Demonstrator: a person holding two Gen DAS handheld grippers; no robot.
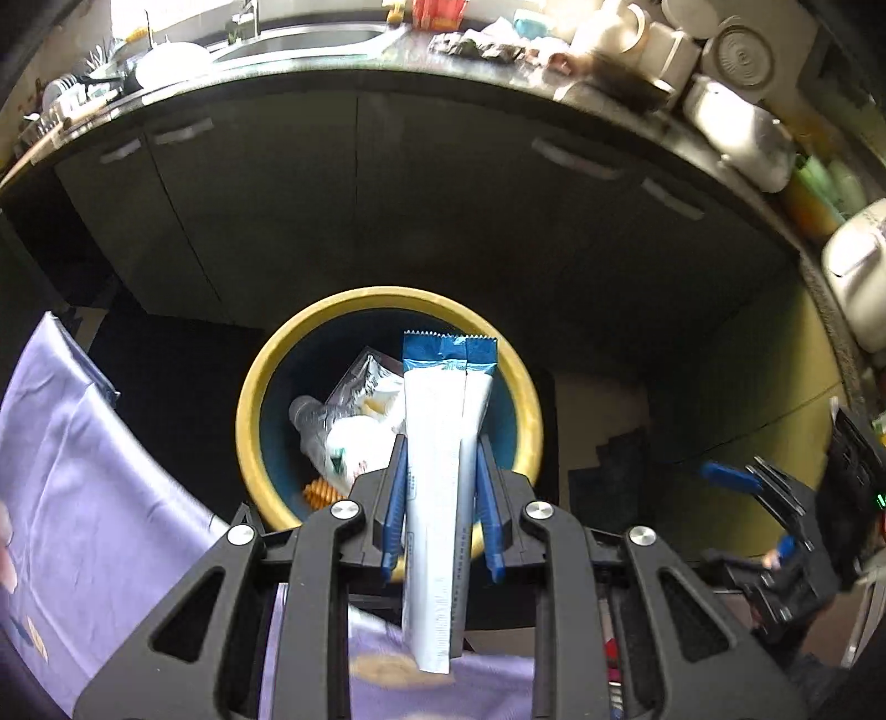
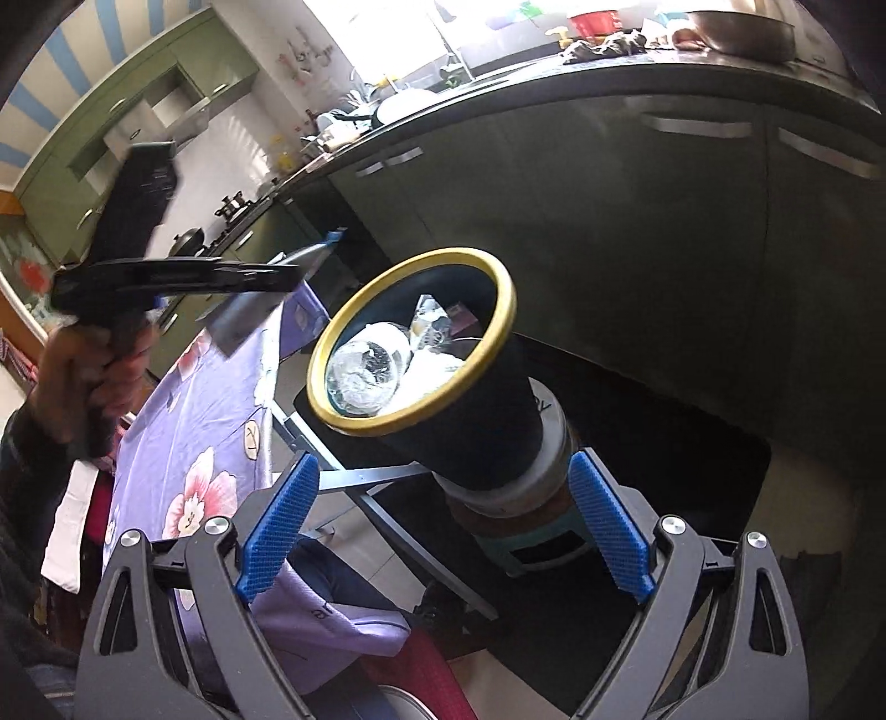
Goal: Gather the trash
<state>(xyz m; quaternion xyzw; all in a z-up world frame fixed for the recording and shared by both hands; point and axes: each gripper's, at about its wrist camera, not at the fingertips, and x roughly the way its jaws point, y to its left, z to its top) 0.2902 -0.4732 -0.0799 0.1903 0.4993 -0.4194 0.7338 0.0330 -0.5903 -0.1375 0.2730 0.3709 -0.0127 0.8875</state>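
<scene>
The packet (image 1: 443, 443) is pinched in the left gripper (image 1: 440, 487) above the bin (image 1: 387, 296). If dropped early, the rim could be hit. The right gripper (image 2: 443, 526) jaws are spread, empty.

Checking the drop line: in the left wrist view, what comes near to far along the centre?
left gripper shut on the sachet → yellow-rimmed bin holding a plastic bottle → cabinet doors → countertop

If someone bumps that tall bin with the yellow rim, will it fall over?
Maybe. The bin is tall and narrow and appears perched on a small stool, so a sideways bump could likely tip it. What shows inside, a plastic bottle and wrappers, looks light, so probably little weight steadies it.
</scene>
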